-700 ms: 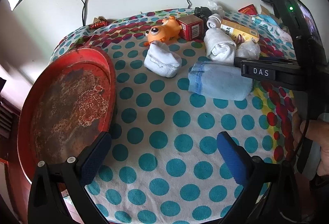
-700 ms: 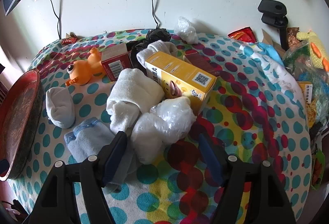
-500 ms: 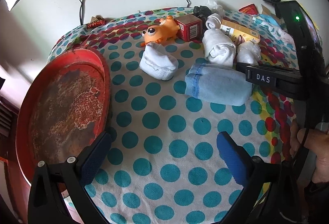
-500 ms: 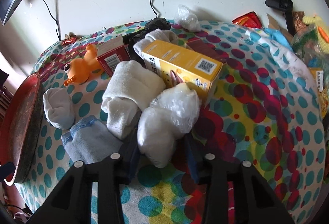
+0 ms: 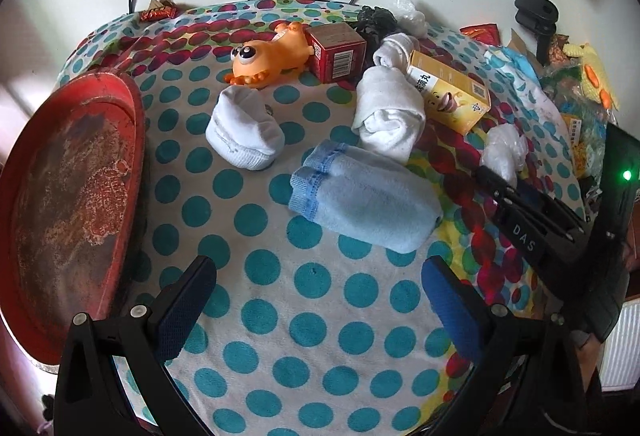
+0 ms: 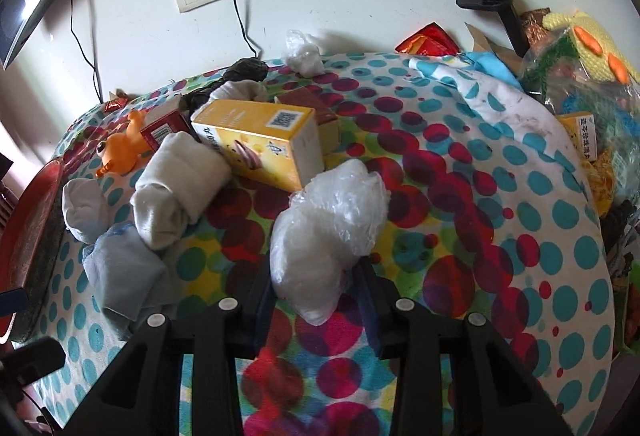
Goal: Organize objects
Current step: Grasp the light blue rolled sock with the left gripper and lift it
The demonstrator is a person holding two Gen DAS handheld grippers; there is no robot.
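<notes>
Left wrist view: the left hand-held gripper [image 5: 316, 312] stands wide apart with nothing between its blue pads, poised above bare dotted cloth on the worktop [image 5: 280, 300]. To its left sits the red tray [image 5: 68, 191], worn and bare inside, which looks like the likely destination. Beyond lie a white sock [image 5: 244, 131], a pale blue sock [image 5: 364, 199], a rolled white towel [image 5: 392, 107], an orange toy [image 5: 268, 55], a red box [image 5: 338, 51] and a yellow box [image 5: 448, 91]. The right hand-held gripper reaches in from the right toward the plastic bag [image 5: 504, 147].

Right wrist view: the right hand-held gripper [image 6: 316, 292] is narrowed around the lower end of the plastic bag [image 6: 328, 232], its 2 fingers pressed against either side, so it appears to have hold of it. The bag touches the yellow box [image 6: 260, 143] at its upper edge, and the rolled white towel [image 6: 180, 187] lies just beside to the left.

To do this well, I would keep the squeeze gentle but firm, since the crinkly film may slip or tear, lift straight up to clear the box before swinging toward the tray, and keep the left one clear of the path.
</notes>
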